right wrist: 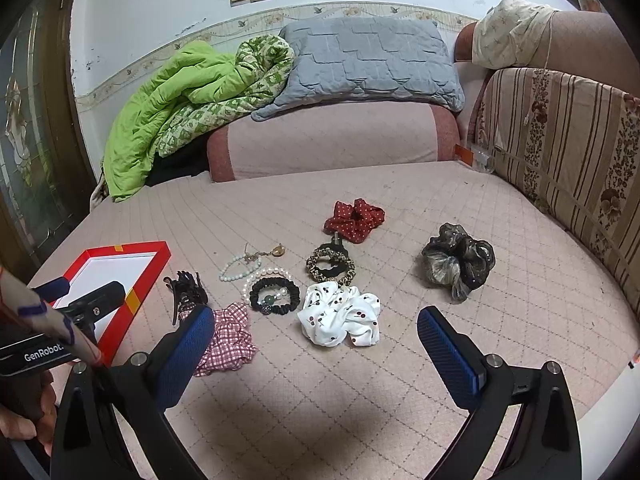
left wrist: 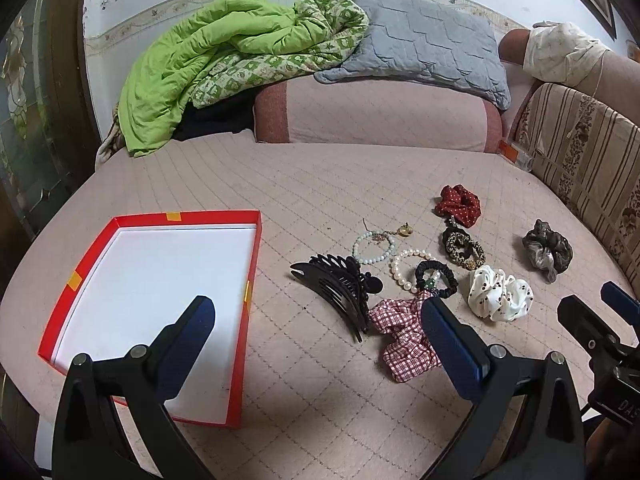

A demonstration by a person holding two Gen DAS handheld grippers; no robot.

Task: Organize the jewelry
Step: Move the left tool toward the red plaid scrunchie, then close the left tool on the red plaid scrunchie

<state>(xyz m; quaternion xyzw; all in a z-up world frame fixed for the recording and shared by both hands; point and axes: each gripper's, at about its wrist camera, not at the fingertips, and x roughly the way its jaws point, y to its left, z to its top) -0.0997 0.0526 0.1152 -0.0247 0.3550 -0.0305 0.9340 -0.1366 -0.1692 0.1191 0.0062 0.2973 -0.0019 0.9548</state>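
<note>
A red box with a white inside (left wrist: 152, 300) lies on the pink bed at the left; it also shows in the right wrist view (right wrist: 108, 276). Right of it lie a black claw clip (left wrist: 336, 288), two bead bracelets (left wrist: 374, 246), a black hair tie (left wrist: 436, 278), and red-checked (left wrist: 400, 336), white (left wrist: 500, 292), red dotted (left wrist: 458, 204), leopard (left wrist: 464, 248) and grey (left wrist: 548, 250) scrunchies. My left gripper (left wrist: 316, 320) is open and empty above the box's right edge. My right gripper (right wrist: 316, 324) is open and empty just short of the white scrunchie (right wrist: 340, 314).
A green quilt (left wrist: 224, 64), a grey pillow (left wrist: 424, 48) and a pink bolster (left wrist: 376, 116) lie at the head of the bed. A striped cushion (right wrist: 568, 152) stands along the right side. A dark door (left wrist: 36, 100) is at the left.
</note>
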